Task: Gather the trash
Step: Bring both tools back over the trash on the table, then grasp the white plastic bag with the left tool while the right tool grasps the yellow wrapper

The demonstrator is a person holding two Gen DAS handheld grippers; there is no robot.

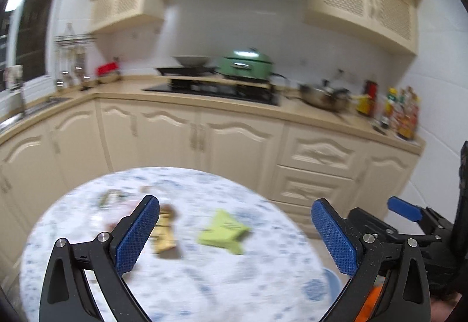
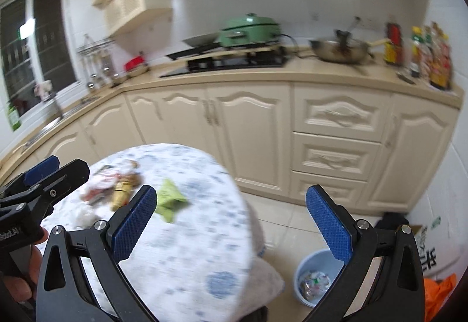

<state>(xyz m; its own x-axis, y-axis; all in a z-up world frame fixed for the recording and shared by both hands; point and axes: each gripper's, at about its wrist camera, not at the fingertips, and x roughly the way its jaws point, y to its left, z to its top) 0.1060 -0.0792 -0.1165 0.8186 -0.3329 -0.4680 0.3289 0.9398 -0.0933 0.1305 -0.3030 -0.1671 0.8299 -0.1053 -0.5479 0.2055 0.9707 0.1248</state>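
Apparently both tongs (image 1: 235, 237) (image 2: 231, 225) gape empty over the table (image 1: 204, 278) edge.

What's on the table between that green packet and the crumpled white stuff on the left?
A gold-brown wrapper lies between the green packet and the white wrappers, seen in the right wrist view.

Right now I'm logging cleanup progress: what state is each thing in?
left hand-held gripper: open, empty.
right hand-held gripper: open, empty.
green wrapper: crumpled, lying on the table.
gold wrapper: lying on the table, uncollected.
blue bin: upright on the floor, trash inside.
cabinet doors: closed.
green pot: lid on.
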